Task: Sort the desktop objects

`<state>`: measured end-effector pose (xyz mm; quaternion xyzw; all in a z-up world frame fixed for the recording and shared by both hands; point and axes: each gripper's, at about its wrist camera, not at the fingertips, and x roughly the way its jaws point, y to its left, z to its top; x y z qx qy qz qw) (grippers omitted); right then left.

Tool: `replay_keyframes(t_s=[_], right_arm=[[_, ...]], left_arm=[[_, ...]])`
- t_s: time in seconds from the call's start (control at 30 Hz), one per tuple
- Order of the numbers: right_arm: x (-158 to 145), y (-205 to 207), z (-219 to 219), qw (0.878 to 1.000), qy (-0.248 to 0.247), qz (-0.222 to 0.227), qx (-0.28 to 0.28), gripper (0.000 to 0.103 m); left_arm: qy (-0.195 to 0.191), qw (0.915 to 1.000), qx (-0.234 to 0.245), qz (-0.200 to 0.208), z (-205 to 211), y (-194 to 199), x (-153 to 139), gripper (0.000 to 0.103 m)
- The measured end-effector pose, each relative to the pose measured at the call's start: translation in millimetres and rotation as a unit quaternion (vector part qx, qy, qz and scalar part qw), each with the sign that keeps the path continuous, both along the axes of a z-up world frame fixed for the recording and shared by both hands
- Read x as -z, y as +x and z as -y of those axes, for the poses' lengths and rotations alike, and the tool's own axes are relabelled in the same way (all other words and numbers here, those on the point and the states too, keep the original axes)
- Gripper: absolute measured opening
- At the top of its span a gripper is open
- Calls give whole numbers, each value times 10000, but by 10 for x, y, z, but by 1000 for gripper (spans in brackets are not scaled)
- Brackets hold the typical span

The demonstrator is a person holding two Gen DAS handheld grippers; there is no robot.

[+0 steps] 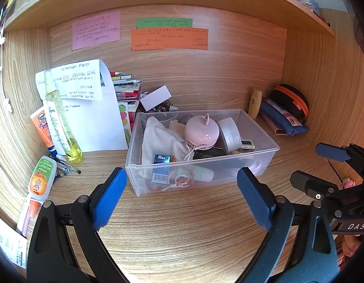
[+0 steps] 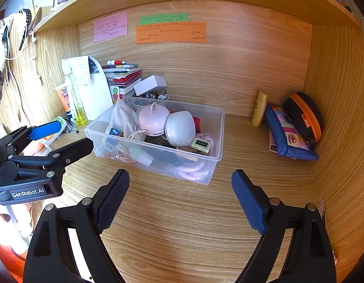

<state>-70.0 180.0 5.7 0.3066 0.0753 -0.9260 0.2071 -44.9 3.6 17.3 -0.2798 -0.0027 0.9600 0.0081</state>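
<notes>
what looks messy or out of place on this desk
The clear bin sits askew to the desk edge, its contents heaped loosely. At far left, a glue bottle and pens lie loose and flat. Nothing looks spilled or broken.

- Our left gripper (image 1: pixel 182 198) has black arms, bright blue textured pads and silver rivets.
- Our right gripper (image 2: pixel 180 200) has darker navy pads.
</notes>
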Motion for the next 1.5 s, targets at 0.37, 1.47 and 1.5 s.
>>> replay_keyframes(t_s=[0.37, 1.47, 1.5], right_arm=[[4, -4, 19, 10000, 2, 12, -12, 87], [-18, 12, -6, 10000, -20, -2, -26, 87], [-18, 12, -6, 10000, -14, -6, -23, 87]], left_arm=[[-9, 10000, -4, 24, -5, -3, 11, 95], [-75, 9999, 66, 97, -80, -29, 32, 102], [-75, 9999, 71, 101, -86, -28, 30, 102]])
